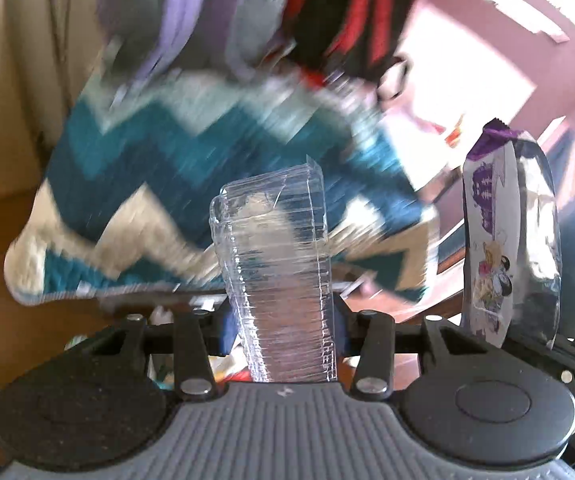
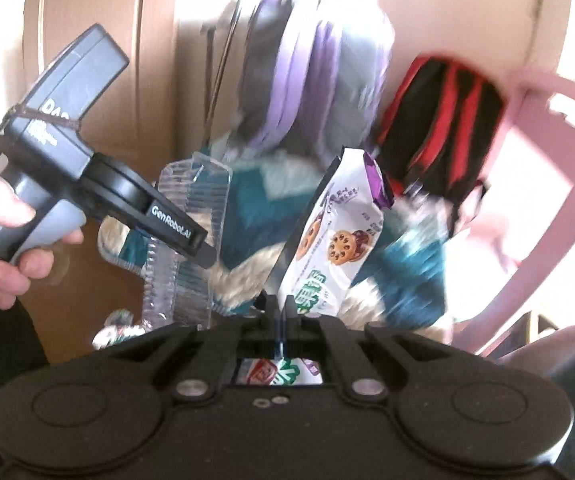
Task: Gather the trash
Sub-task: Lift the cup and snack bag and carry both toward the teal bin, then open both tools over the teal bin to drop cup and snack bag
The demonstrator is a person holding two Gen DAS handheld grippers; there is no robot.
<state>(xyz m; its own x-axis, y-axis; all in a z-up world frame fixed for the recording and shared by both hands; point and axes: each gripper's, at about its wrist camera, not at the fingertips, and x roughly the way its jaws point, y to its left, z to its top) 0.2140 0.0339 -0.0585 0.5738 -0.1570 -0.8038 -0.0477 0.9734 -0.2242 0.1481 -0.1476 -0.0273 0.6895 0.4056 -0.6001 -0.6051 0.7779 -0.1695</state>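
My left gripper (image 1: pixel 283 330) is shut on a clear ribbed plastic tray (image 1: pixel 275 264) that stands up between its pads. The same tray (image 2: pixel 185 240) and the left gripper (image 2: pixel 203 254) show at the left of the right wrist view, held by a hand. My right gripper (image 2: pixel 283 312) is shut on a white and purple cookie wrapper (image 2: pixel 335 236) that sticks up and to the right. The wrapper also shows at the right of the left wrist view (image 1: pixel 491 248). Both items are lifted in the air.
The background is blurred. A teal and cream zigzag blanket (image 1: pixel 191 152) lies behind. A grey-purple backpack (image 2: pixel 307 68) and a red-black bag (image 2: pixel 439 120) lean against a beige wall. A pink chair (image 2: pixel 547 168) stands at the right.
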